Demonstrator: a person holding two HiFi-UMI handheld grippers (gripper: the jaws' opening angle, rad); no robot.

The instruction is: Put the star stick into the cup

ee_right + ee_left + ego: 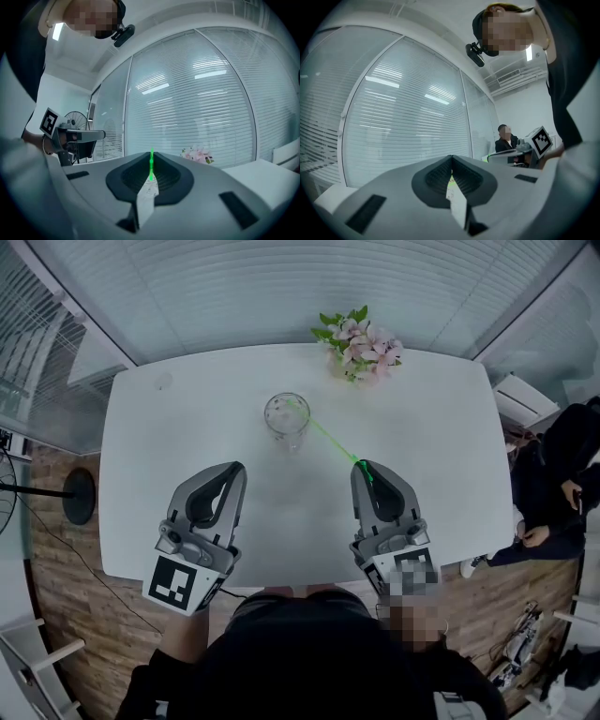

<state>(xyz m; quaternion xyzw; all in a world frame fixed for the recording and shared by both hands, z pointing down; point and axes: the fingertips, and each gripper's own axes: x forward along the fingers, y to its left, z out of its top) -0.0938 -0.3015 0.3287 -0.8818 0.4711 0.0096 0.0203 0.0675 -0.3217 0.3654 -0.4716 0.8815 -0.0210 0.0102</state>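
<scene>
Evidently the right gripper pinches the thin green star stick at its near end so the tip reaches the far clear glass cup, while the left gripper sits closed, unneeded.

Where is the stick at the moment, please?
In the head view, the stick lies right of centre. It is gripped by the right hand-held gripper and slants up-left to the mouth of the cup, below the flowers.

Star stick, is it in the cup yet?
Nearly. Done: the right claw is shut on the green star stick. In hand: the stick's far end reaches the rim of the glass cup. Left: let go so it rests inside. The left claw is shut, empty.
</scene>
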